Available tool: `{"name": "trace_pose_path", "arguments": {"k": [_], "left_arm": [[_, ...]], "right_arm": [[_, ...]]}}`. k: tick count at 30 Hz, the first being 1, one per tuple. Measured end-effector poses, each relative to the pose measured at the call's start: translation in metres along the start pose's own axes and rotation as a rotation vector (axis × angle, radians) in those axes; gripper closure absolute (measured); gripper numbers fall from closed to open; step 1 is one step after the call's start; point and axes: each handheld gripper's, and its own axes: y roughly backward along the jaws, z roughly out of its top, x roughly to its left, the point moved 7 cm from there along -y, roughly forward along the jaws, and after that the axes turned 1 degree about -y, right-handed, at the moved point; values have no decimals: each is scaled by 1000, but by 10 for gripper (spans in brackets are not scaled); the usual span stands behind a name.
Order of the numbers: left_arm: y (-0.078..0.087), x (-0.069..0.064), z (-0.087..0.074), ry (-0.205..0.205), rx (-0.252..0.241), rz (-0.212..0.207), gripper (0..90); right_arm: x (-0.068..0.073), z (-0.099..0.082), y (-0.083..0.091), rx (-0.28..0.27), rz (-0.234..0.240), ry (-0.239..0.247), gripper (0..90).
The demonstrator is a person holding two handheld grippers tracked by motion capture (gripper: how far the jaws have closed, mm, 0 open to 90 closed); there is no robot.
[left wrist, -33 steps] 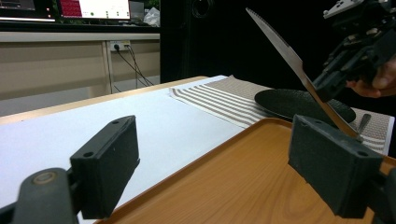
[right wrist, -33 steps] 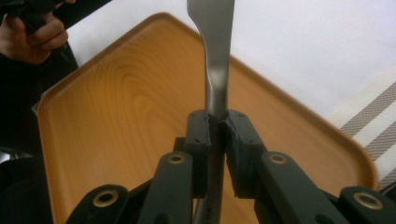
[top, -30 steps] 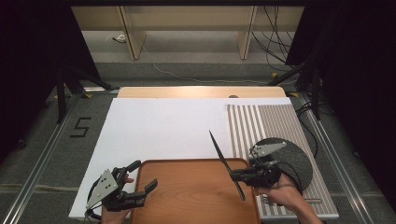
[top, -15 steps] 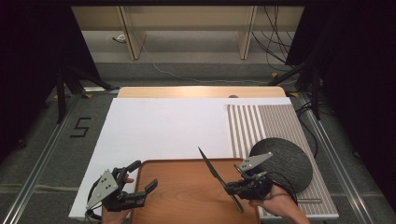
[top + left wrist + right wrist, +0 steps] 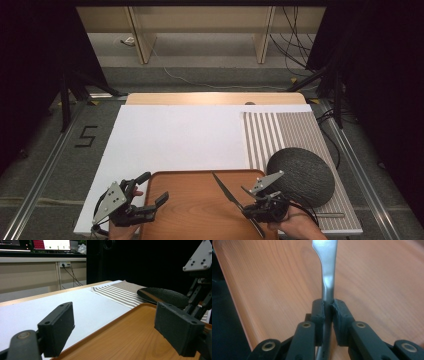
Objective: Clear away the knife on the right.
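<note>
Over the wooden tray (image 5: 200, 210), the knife (image 5: 227, 191) slants with its blade pointing up-left, away from the person, its handle pinched in the right gripper (image 5: 254, 210). Just right lies a dark round placemat (image 5: 305, 175) on a striped mat (image 5: 280, 132). The left gripper (image 5: 150, 197) hovers at the tray's left edge, jaws spread.

Even overhead light falls on the white sheet (image 5: 175, 140), which reads bright, while the room from nine to three o'clock sinks into near black. Shadows under the tray (image 5: 200, 210) are soft. In the right gripper view the knife (image 5: 328, 272) glints and blurs toward twelve o'clock; the left gripper view's near black parts are soft.
</note>
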Motion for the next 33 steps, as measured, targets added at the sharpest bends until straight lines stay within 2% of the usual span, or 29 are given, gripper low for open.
{"name": "trace_pose_path", "arguments": {"k": [9, 12, 19, 27, 29, 31, 32, 33], "left_arm": [[-1, 0, -1, 2, 3, -1, 160], [0, 1, -1, 4, 2, 0, 161], [-1, 0, -2, 4, 6, -4, 161], [-1, 0, -2, 1, 8, -4, 161], [-1, -1, -2, 0, 8, -4, 161], [-1, -1, -2, -1, 7, -5, 161], [-1, -1, -2, -1, 7, -5, 161], [-1, -1, -2, -1, 7, -5, 161]], "right_arm": [[3, -8, -10, 101, 3, 6, 806], [2, -11, -14, 133, -10, 18, 806], [2, -15, -20, 180, -25, 19, 805], [4, -16, -20, 201, -55, 34, 798], [6, -15, -21, 202, -65, 31, 764], [6, -15, -20, 204, -69, 29, 660], [6, -12, -18, 183, -69, 25, 603], [6, -12, -18, 183, -69, 25, 603]]}}
